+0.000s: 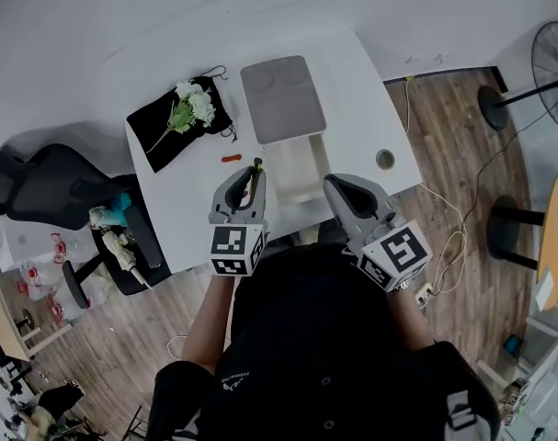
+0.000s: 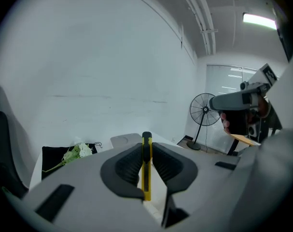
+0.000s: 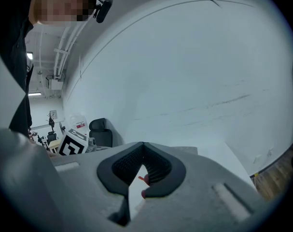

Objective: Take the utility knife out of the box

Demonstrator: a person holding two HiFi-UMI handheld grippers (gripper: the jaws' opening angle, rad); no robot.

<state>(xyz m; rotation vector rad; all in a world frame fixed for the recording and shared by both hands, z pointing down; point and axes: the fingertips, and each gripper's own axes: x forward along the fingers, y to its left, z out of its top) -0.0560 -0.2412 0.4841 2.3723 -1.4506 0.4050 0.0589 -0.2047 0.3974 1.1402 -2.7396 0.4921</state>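
Yellow utility knife point(image 1: 256, 176) is clamped between the jaws of the left gripper point(image 1: 245, 187), held up at the 9 o'clock edge of the open white box point(image 1: 317, 168) and apparently clear of it. Removal looks nearly done; what is left is to set it on the bench point(image 1: 352, 90). Right gripper point(image 1: 348, 191) is closed and empty, at the box's 4 o'clock. Counts: one knife, one box, one grey lid point(image 1: 280, 97) at 12 o'clock, one black cloth point(image 1: 159, 134), one flower bunch point(image 1: 194, 105), one red piece point(image 1: 231, 158).
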